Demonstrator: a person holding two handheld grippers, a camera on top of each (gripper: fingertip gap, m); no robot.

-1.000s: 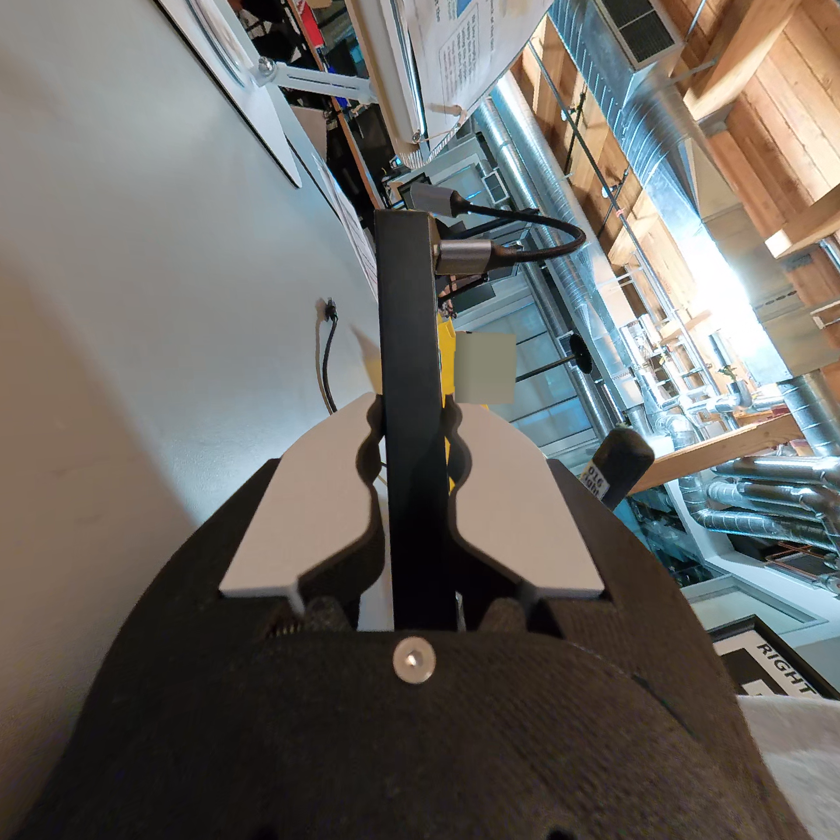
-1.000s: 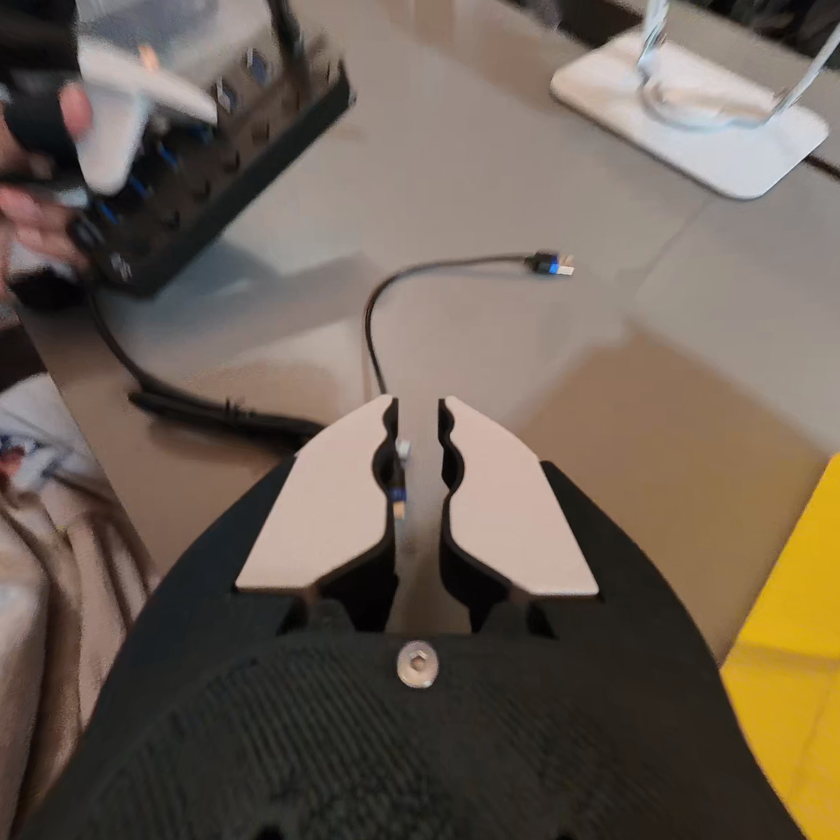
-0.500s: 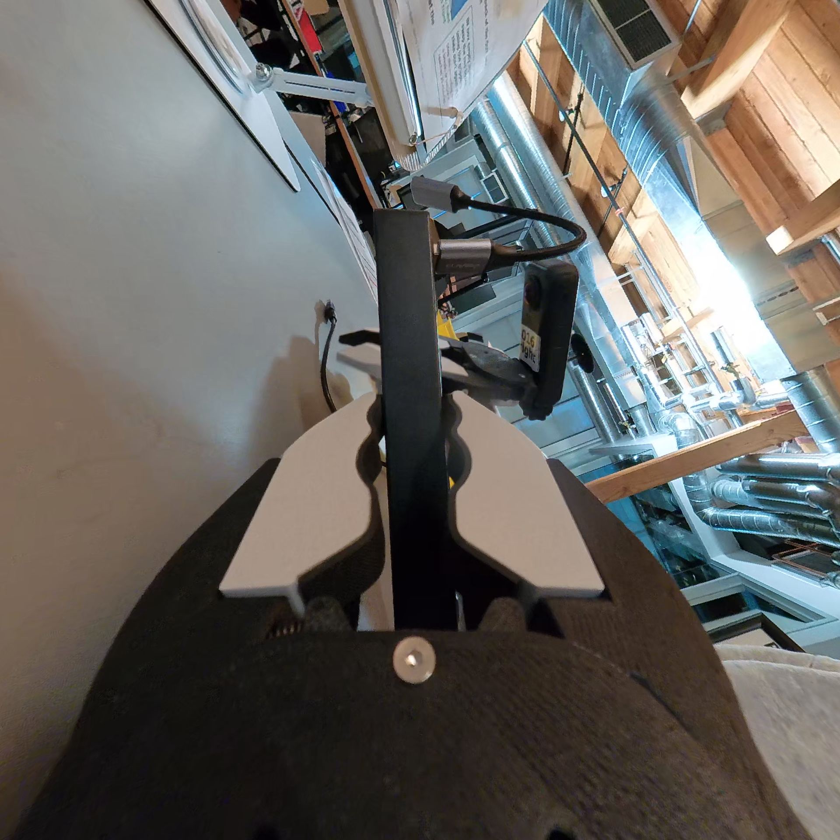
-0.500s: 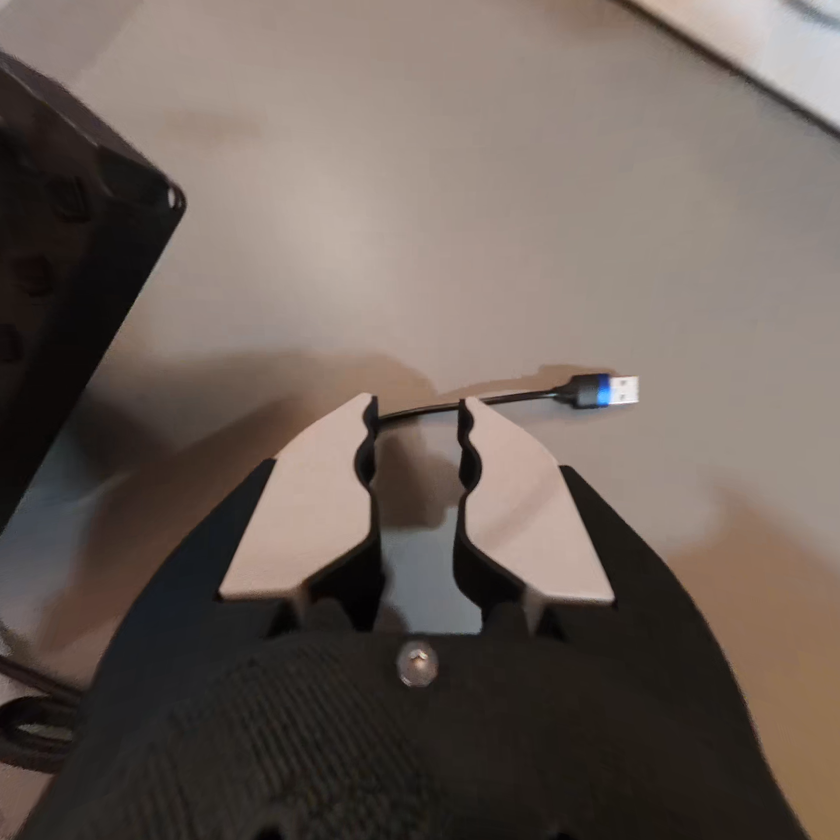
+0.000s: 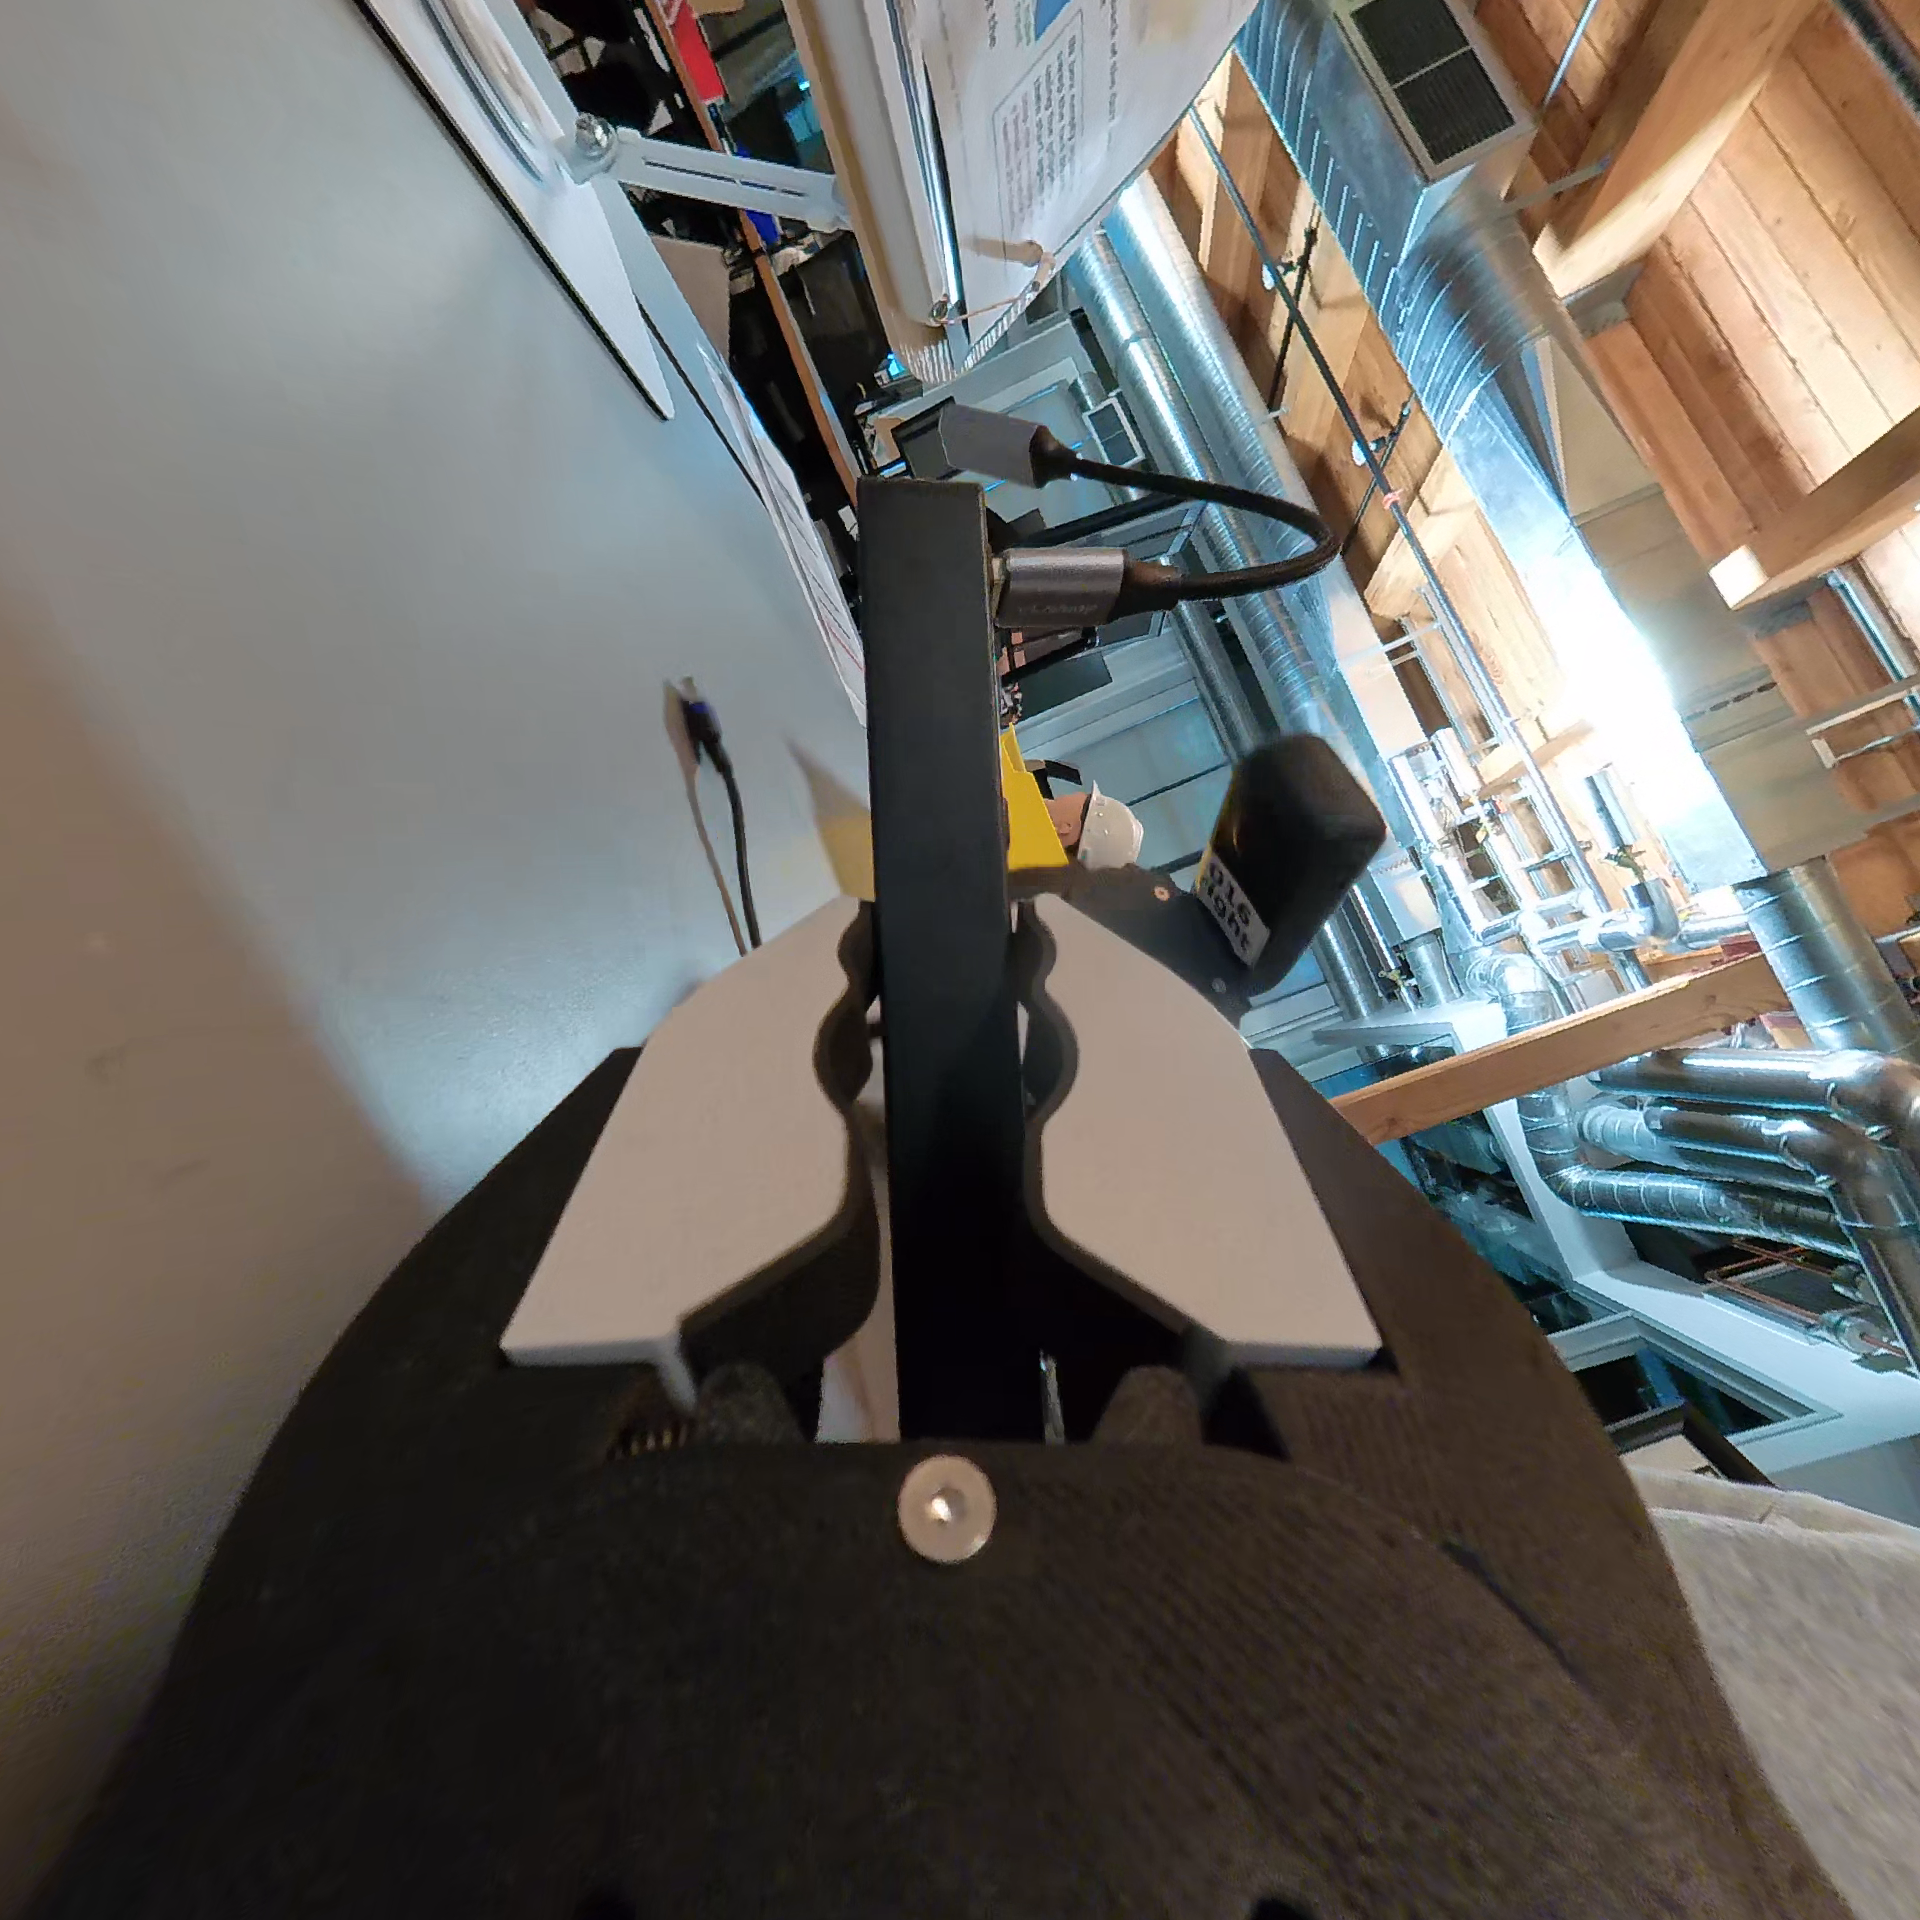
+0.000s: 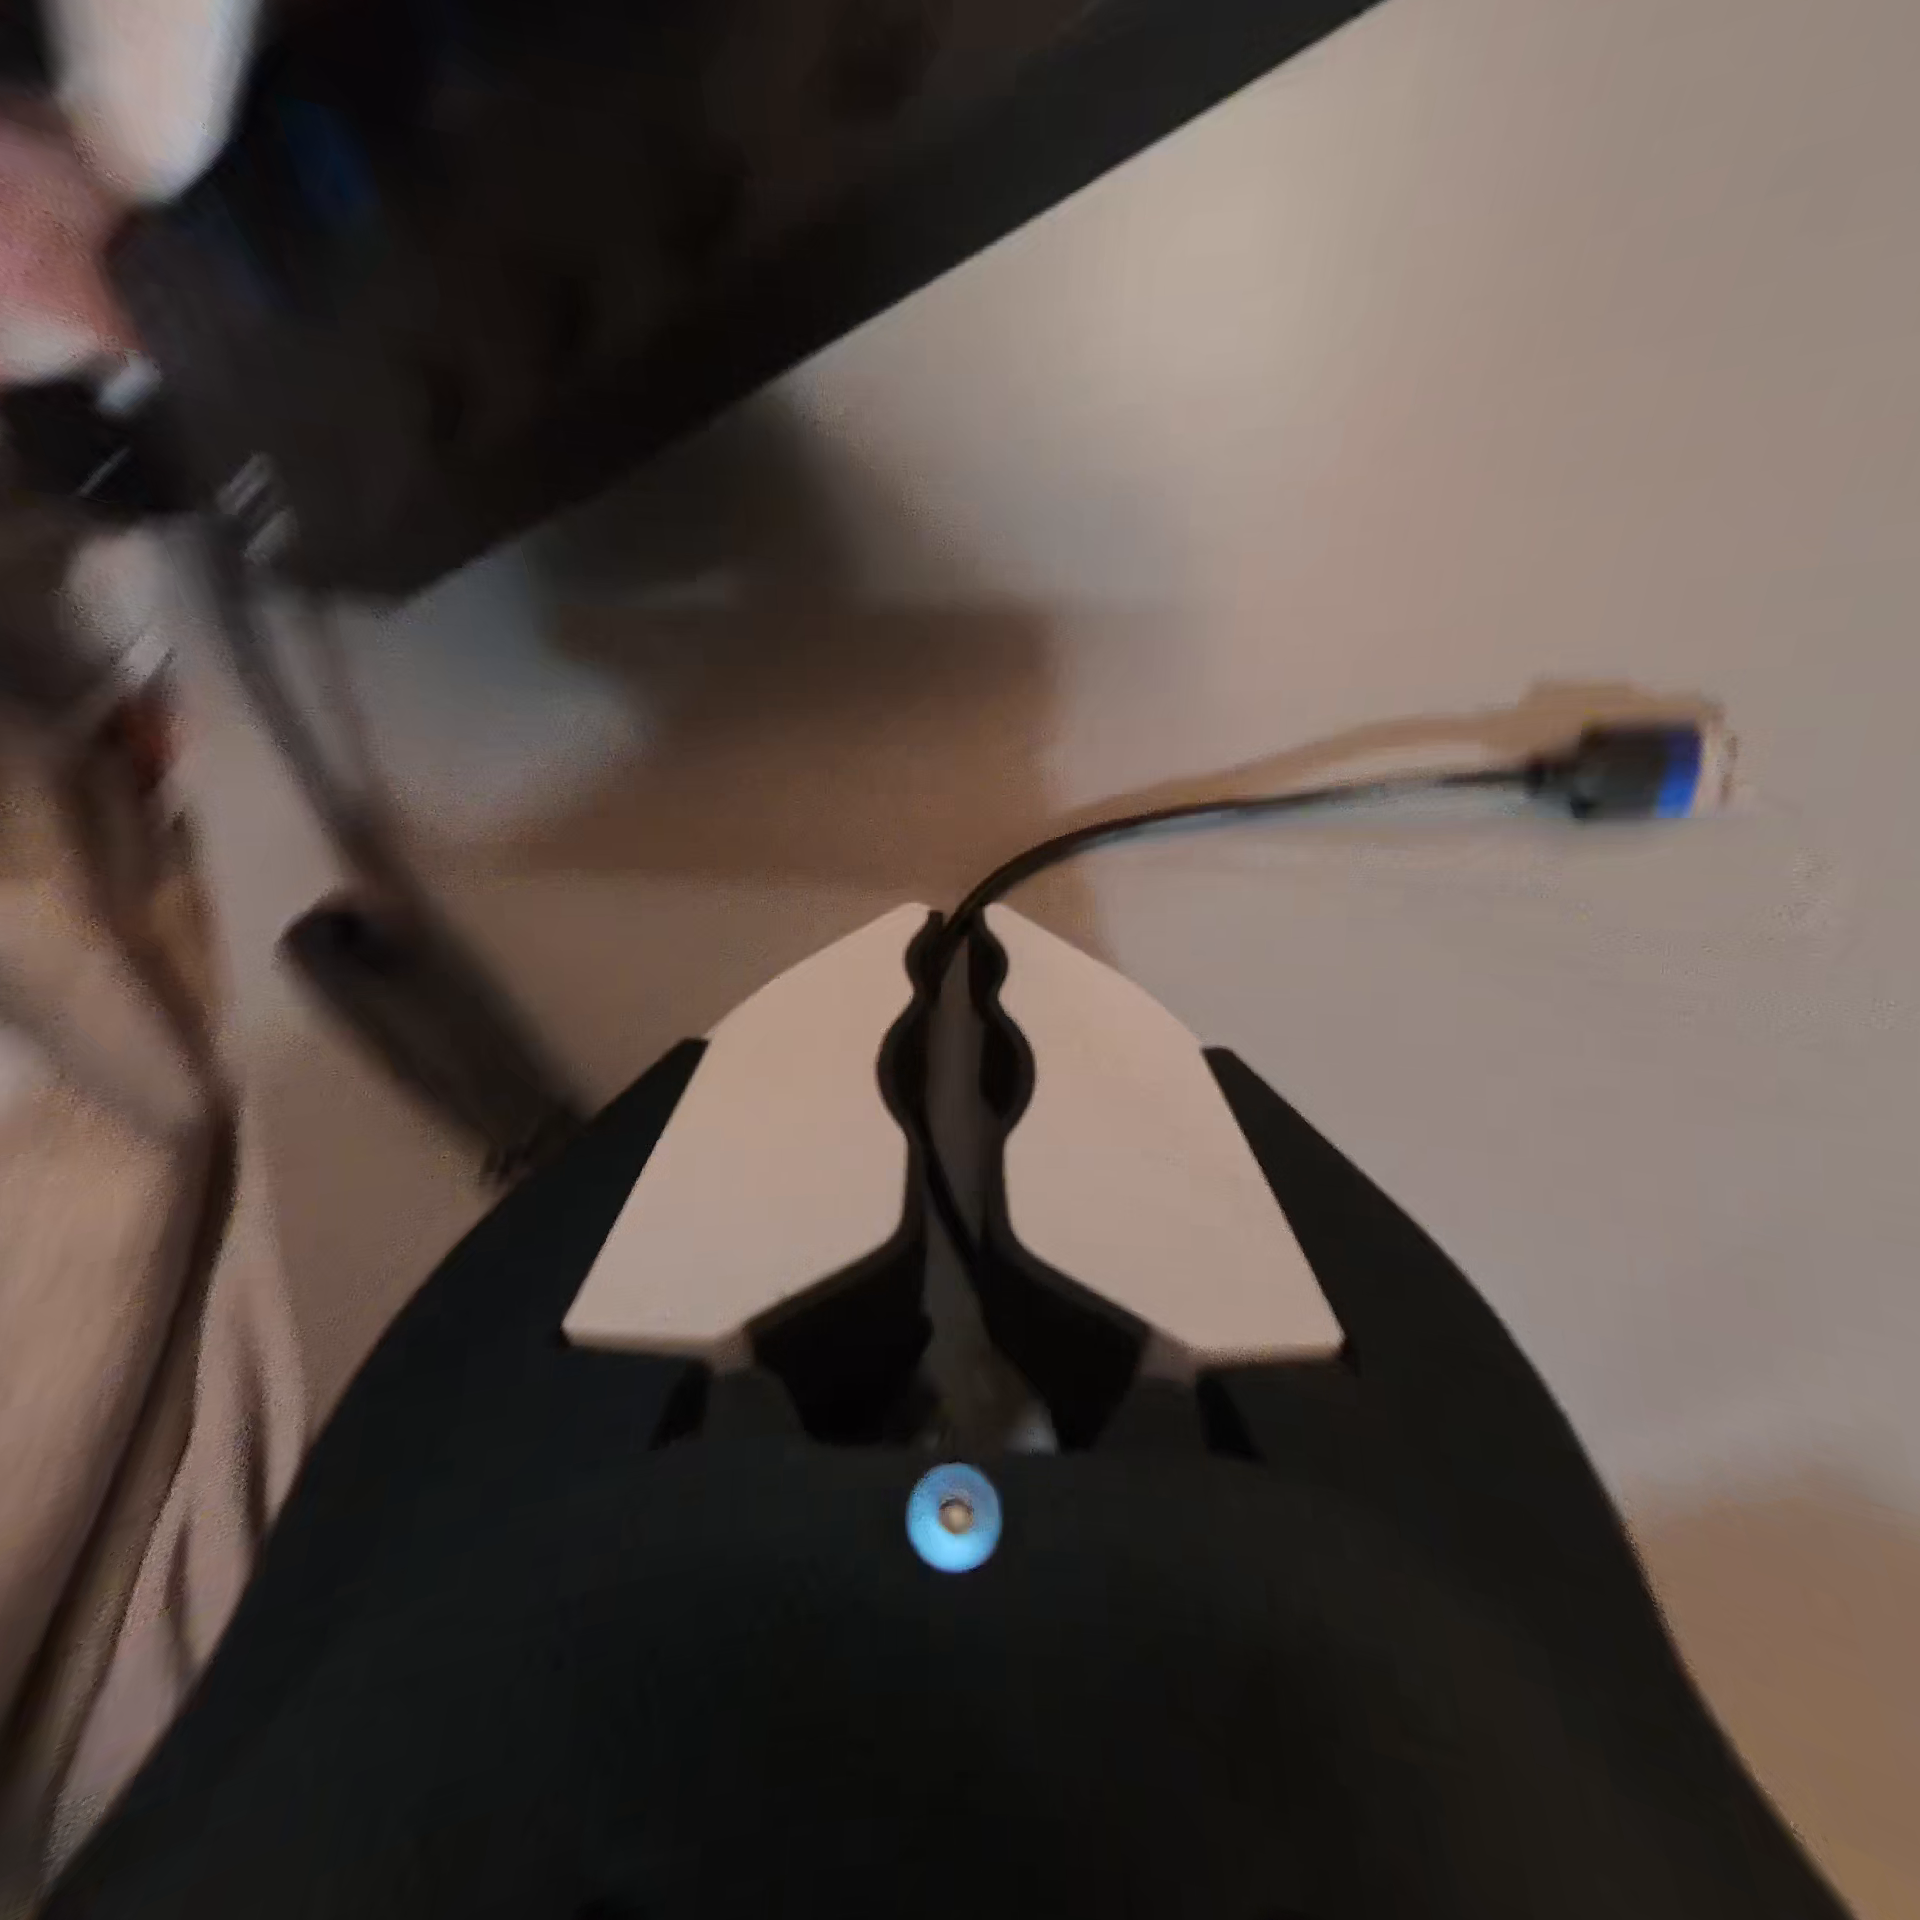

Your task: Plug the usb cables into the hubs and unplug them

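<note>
Right gripper (image 6: 954,920) around black cable (image 6: 1195,821)

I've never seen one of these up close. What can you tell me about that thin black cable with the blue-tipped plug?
The thin black cable looks rubbery and slim. It ends in a black plug with a blue band, lying free on the beige table and plugged into nothing. From there the cord curves back and runs between the fingers of the right tool, which are closed on it. The picture is blurred, so finer details can't be made out.

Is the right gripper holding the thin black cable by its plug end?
No, the right gripper pinches the thin black cable mid-length; its blue-banded plug lies free.
</note>
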